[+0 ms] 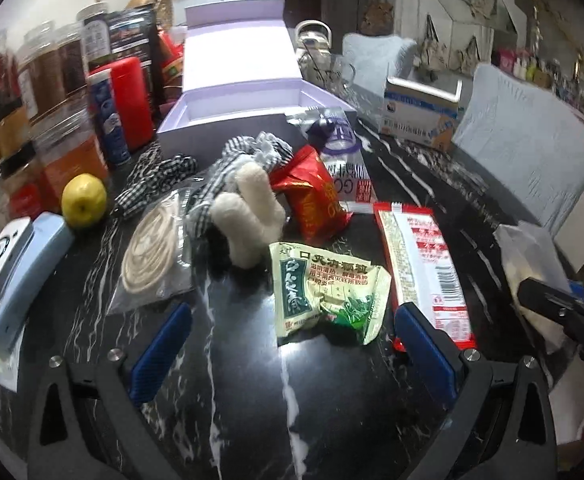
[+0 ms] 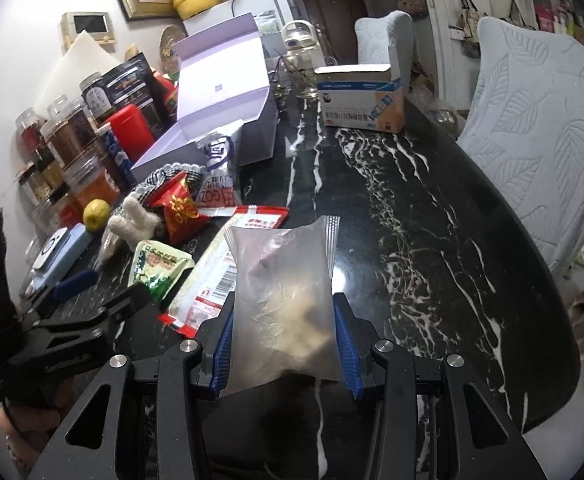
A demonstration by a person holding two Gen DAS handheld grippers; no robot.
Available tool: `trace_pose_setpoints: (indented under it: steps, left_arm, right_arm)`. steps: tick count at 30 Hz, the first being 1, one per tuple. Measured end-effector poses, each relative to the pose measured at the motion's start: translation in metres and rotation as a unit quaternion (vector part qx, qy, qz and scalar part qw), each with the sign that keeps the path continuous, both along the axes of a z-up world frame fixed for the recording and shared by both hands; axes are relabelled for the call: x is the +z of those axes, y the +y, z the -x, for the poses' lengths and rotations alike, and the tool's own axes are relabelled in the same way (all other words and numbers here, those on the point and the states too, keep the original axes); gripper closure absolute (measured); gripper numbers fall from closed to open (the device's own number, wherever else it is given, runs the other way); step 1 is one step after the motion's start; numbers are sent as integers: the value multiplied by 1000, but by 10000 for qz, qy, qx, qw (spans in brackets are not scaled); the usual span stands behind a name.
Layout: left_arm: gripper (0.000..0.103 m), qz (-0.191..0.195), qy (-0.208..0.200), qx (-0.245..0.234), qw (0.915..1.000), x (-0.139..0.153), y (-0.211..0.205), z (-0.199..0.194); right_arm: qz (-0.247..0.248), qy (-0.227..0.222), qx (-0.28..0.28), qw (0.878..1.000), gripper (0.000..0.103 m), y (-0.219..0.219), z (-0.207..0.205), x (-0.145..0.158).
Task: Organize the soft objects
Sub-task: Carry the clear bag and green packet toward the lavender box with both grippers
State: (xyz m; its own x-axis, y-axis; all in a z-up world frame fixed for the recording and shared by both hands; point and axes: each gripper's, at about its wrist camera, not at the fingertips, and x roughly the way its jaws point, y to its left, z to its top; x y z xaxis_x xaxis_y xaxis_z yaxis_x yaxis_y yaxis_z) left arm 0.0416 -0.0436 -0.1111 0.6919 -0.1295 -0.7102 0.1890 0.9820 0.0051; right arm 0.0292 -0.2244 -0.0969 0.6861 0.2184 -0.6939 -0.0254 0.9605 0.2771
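**A:** Two grippers, only one loaded. The right gripper is clamped on the clear bag, pads pinching its lower sides, with the top standing free above the table. The left gripper has its jaws wide apart, with nothing between them, hanging over the green packet.

**B:** So where does the bag go?

**A:** My guess is the lilac box, open at the back, past the red packet and the plush.

**B:** How would you carry it?

**A:** Keep it high enough to clear that heap, and keep the squeeze steady, since a soft bag can slide or sag out of a side pinch. Let go only once its bottom is inside the walls.

**B:** And the left?

**A:** It should stay clear of the right one's path, then come down over the green packet squarely, pads on its two long edges.
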Motion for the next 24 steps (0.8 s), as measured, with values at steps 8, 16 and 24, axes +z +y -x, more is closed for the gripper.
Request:
trace_pose_setpoints:
  steps: [8, 16, 24]
  left_arm:
    - [0, 26, 208, -290, 9994, -6, -6, -14]
    - [0, -43, 376, -359, 9986, -9, -2, -21]
    - [18, -9, 471, -742, 9961, -10, -10, -26]
  right_arm:
    - [-84, 138, -138, 9998, 59, -9, 0, -9]
    - [-105, 128, -120, 9998, 59, -9, 1, -8]
    - [-73, 169, -74, 9998, 59, -5, 0, -10]
